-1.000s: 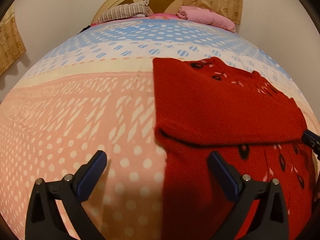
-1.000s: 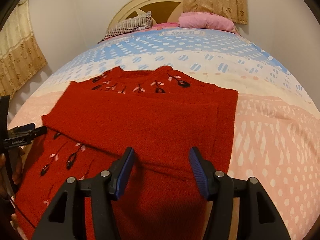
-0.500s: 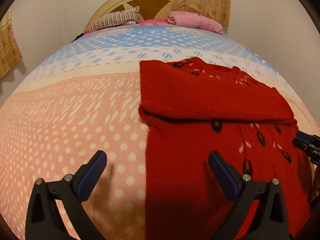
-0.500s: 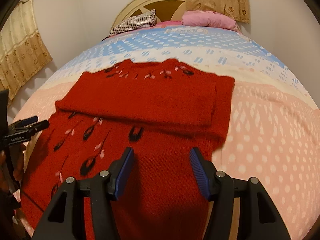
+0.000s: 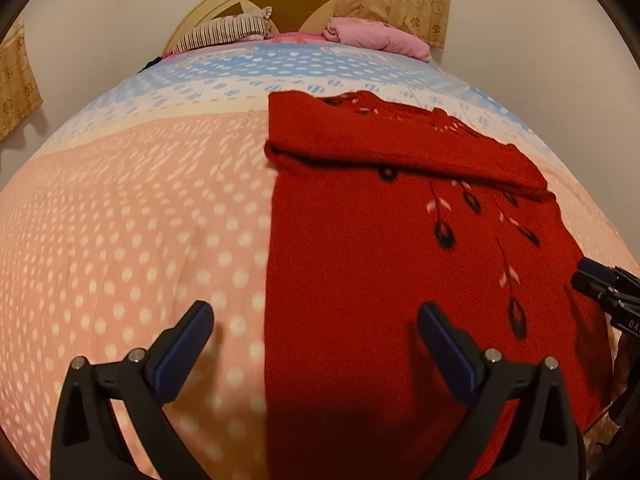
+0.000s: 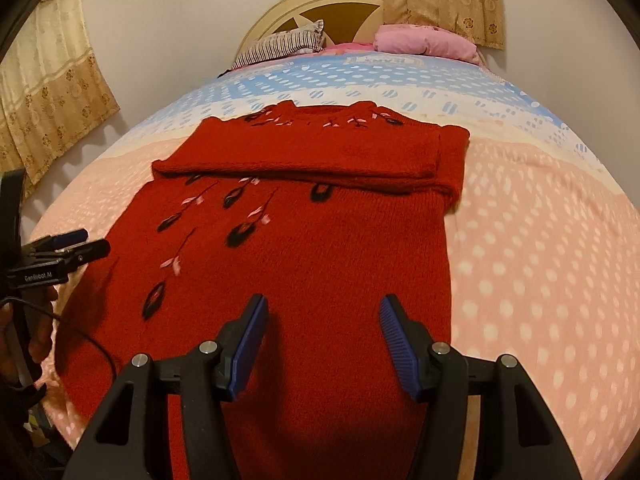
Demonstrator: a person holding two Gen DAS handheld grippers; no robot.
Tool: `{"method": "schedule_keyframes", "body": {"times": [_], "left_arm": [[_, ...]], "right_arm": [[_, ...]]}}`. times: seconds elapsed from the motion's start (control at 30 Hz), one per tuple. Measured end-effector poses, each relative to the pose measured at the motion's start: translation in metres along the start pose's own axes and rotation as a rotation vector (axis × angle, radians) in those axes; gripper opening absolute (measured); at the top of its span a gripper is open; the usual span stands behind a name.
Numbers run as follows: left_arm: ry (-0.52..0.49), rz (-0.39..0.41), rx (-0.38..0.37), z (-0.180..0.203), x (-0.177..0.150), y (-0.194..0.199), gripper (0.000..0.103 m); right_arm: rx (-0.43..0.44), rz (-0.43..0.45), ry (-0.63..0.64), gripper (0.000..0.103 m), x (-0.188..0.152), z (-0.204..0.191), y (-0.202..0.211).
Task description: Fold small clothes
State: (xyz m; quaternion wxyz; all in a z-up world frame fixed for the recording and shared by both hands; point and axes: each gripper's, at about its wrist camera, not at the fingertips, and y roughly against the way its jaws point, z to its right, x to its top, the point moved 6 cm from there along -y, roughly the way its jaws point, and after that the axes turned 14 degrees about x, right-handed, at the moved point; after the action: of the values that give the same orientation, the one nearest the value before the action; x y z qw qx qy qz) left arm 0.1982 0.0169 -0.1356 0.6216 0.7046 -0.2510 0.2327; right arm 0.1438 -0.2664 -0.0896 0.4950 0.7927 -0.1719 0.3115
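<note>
A red knit sweater [image 5: 360, 264] with black and pink leaf embroidery lies flat on the bed, its sleeves folded across the chest in a band near the collar. In the right wrist view the same sweater [image 6: 312, 248] fills the middle. My left gripper [image 5: 314, 316] hovers open over the sweater's left edge near the hem, one finger above the bedspread, nothing between its jaws. My right gripper [image 6: 324, 312] hangs open above the lower right part of the body, holding nothing. Each gripper shows at the edge of the other's view: the right gripper [image 5: 600, 284], the left gripper [image 6: 68, 246].
The bedspread [image 5: 140, 220] is pink with white dots, turning blue toward the headboard [image 6: 320, 4]. A striped pillow [image 6: 284, 44] and a pink bundle [image 6: 424, 40] lie at the head. Curtains [image 6: 48, 104] hang at left. A hand [image 6: 36, 320] and cable show at lower left.
Both grippers have drawn back toward the foot of the bed, so the sweater's lower body and embroidery now show below the folded sleeves. Both stay open.
</note>
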Motion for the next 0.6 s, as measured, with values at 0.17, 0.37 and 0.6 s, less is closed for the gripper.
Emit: {"method": "schedule_keyframes", "body": {"times": [0.17, 0.37, 0.6], "left_arm": [[0.009, -0.015, -0.007, -0.002, -0.015, 0.007, 0.103], [-0.01, -0.026, -0.015, 0.0, -0.031, 0.013, 0.103], [-0.009, -0.05, -0.026, -0.002, -0.045, 0.022, 0.103]], "right_arm": [[0.005, -0.005, 0.002, 0.059, -0.014, -0.008, 0.007], [0.006, -0.014, 0.003, 0.059, -0.031, -0.016, 0.014], [0.002, -0.029, 0.013, 0.059, -0.047, -0.021, 0.025]]}}
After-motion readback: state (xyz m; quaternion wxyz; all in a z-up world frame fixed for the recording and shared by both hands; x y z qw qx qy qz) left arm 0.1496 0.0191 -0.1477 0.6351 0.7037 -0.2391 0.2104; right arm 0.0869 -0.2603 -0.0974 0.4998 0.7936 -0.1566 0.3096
